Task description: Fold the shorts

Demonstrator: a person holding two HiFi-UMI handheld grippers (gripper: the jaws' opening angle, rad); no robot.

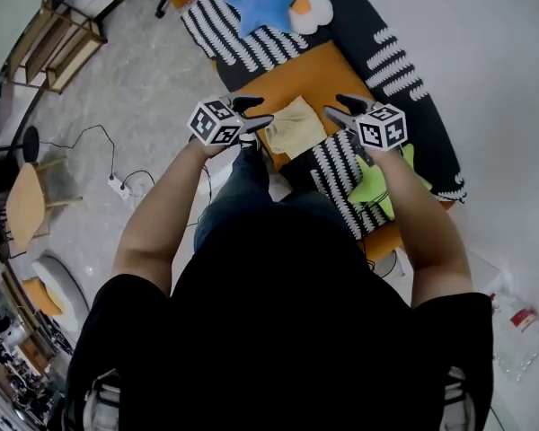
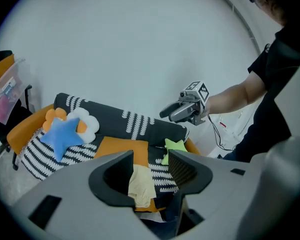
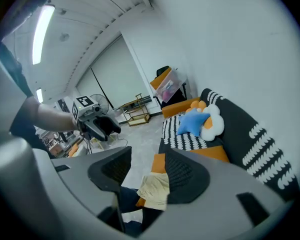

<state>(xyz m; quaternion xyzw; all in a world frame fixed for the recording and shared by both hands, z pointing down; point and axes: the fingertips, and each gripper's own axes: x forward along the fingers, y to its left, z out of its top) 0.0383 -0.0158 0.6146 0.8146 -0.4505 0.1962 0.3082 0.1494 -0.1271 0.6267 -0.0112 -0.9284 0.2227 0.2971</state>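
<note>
Pale yellow shorts (image 1: pixel 296 126) lie folded into a small bundle on the orange seat of a sofa (image 1: pixel 328 70). Both grippers hang in the air above the sofa's front edge, apart from the cloth. My left gripper (image 1: pixel 253 113) is left of the shorts and my right gripper (image 1: pixel 341 110) is right of them, jaws pointing toward each other. Both are open and hold nothing. In the left gripper view the shorts (image 2: pixel 141 184) show through the gap of the left gripper (image 2: pixel 151 166). The right gripper view has the shorts (image 3: pixel 155 189) below the right gripper (image 3: pixel 147 166).
On the sofa lie a blue star pillow (image 1: pixel 262 5), a white flower pillow (image 1: pixel 314 3), a green star pillow (image 1: pixel 377 182) and striped cushions (image 1: pixel 337 178). A power strip (image 1: pixel 119 185) with cable lies on the floor at left, near a wooden chair (image 1: pixel 27 205).
</note>
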